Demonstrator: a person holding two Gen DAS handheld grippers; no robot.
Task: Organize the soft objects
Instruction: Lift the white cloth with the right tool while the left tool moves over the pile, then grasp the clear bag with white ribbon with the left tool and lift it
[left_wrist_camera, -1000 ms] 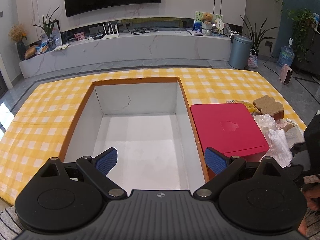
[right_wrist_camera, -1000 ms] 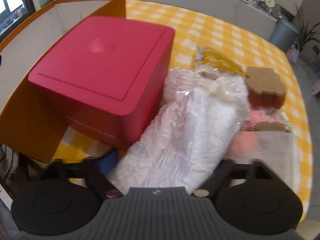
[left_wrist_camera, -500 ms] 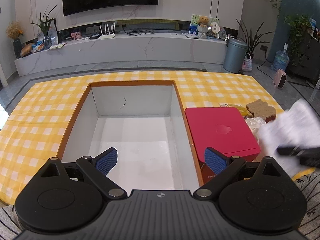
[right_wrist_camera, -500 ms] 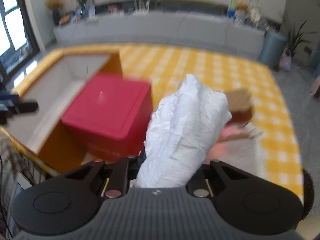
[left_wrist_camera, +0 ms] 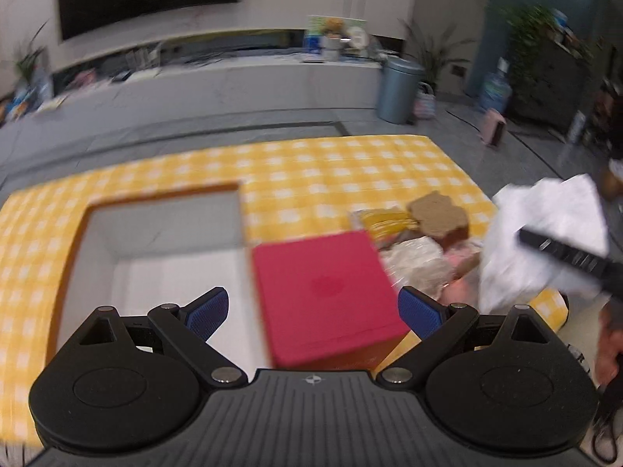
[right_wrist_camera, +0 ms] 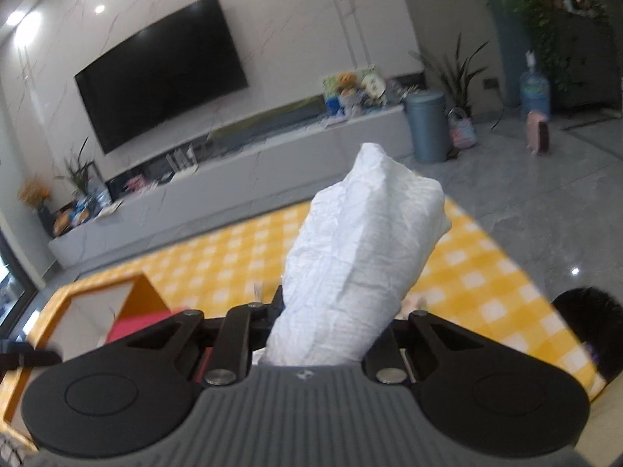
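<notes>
My right gripper point(right_wrist_camera: 331, 330) is shut on a white crinkled soft pack point(right_wrist_camera: 362, 268) and holds it up in the air above the yellow checked table; the pack also shows at the right of the left wrist view point(left_wrist_camera: 545, 241). My left gripper point(left_wrist_camera: 311, 309) is open and empty, hovering over the near edge of the orange box with a white inside point(left_wrist_camera: 163, 268) and the red box point(left_wrist_camera: 323, 284). A pile of soft things lies right of the red box: a brown sponge point(left_wrist_camera: 438, 218), a clear bag point(left_wrist_camera: 418, 266), a yellow packet point(left_wrist_camera: 383, 220).
The yellow checked cloth point(left_wrist_camera: 331, 171) covers the table. The table's right edge drops to a grey floor point(right_wrist_camera: 545, 179). A TV wall, a long low cabinet, a grey bin point(left_wrist_camera: 399, 89) and plants stand beyond.
My right gripper closed on the white pack and lifted it off the pile, tilting upward. My left gripper swung to the right, from over the open box toward the red box.
</notes>
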